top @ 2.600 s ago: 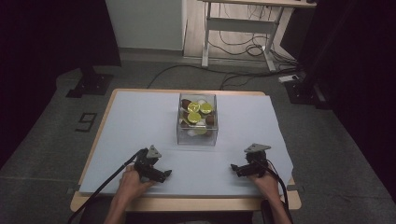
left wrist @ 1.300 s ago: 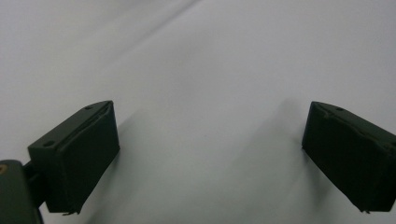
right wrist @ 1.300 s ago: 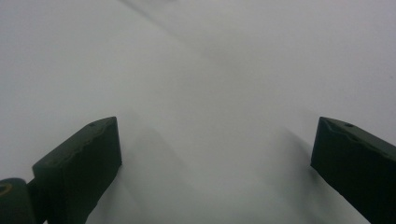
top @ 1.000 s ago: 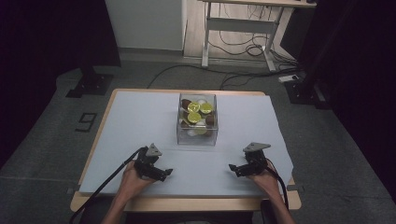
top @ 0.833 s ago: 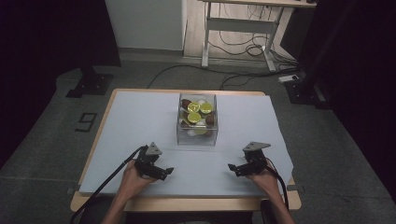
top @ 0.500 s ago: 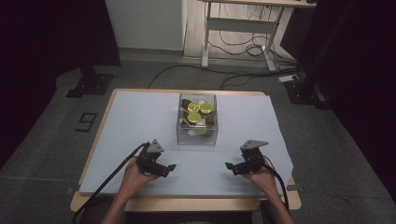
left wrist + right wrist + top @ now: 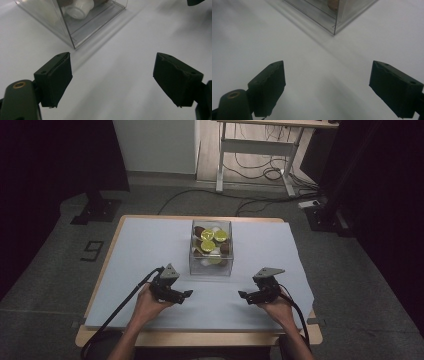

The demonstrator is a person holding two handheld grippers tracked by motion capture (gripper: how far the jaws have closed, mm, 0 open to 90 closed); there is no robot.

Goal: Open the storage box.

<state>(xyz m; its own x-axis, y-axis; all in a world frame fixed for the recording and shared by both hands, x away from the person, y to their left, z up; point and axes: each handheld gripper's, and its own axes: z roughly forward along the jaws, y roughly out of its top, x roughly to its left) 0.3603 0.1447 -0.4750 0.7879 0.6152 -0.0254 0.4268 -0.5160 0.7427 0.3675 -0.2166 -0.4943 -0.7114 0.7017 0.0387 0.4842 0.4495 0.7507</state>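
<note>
A clear plastic box [image 7: 211, 247] stands at the middle of the table, holding green-yellow fruit halves [image 7: 207, 234], brown pieces and white cups. My left gripper [image 7: 186, 294] hovers near the front, left of the box, pointing right. My right gripper [image 7: 243, 295] mirrors it on the right, pointing left. In the left gripper view the gripper [image 7: 116, 80] is open over bare sheet, with the box's corner [image 7: 72, 30] and a white cup [image 7: 80, 8] ahead. In the right gripper view the gripper [image 7: 334, 90] is open too, facing another box corner [image 7: 333, 17]. Both sets of jaws have just been closing slightly, with nothing between them.
A pale sheet [image 7: 150, 245] covers the wooden table [image 7: 200, 340], with open room on both sides of the box. Black cables [image 7: 120, 312] trail off the front edge. Dark stands and a desk frame [image 7: 250, 150] are on the floor beyond.
The left gripper has lifted a little and edged towards the box. The right gripper has shifted slightly to the left.
</note>
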